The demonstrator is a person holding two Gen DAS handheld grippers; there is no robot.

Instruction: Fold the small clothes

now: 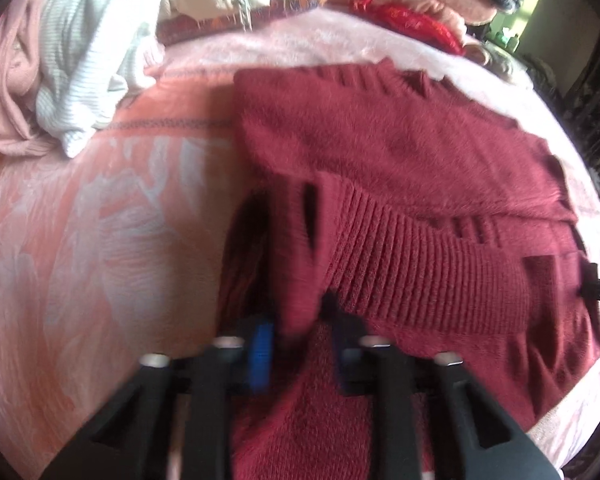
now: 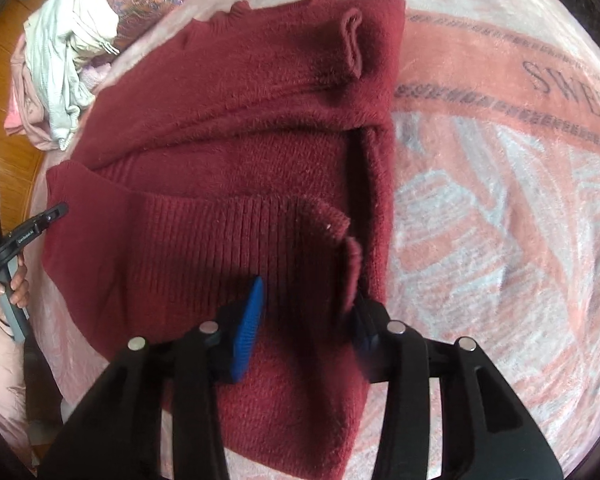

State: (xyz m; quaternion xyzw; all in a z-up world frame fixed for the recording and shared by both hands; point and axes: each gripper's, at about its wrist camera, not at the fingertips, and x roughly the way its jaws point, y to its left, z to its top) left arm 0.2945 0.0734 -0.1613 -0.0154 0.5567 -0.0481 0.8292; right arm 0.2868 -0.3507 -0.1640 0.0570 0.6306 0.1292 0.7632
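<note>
Your burgundy sweater (image 2: pixel 236 128) lies partly folded on the pink blanket (image 2: pixel 500 208) that covers the bed, its ribbed hem (image 2: pixel 204 248) turned up toward both cameras. Your left hand-held gripper (image 1: pixel 300 332) has its jaws set a little apart with a hanging flap of the knit between them; motion blur keeps me from saying whether the pads actually pinch it. Your right hand-held gripper (image 2: pixel 304 320) stands well open over the hem, with the blue pad (image 2: pixel 248 332) on one side and the curled hem corner (image 2: pixel 352 256) by the other finger, gripping nothing that I can see. The knit looks thick, fuzzy and springy, so a shallow pinch could slip off, or catch only the top layer and pull the fold askew. The plush blanket is just as soft; closing low could grab its pile along with the sweater and drag both. If you lift one side ahead of the other, the heavy ribbing will likely sag and twist. A pile of pale clothes (image 1: pixel 80 60) sits near the sweater's far corner, so a wide swing could snag it.
</note>
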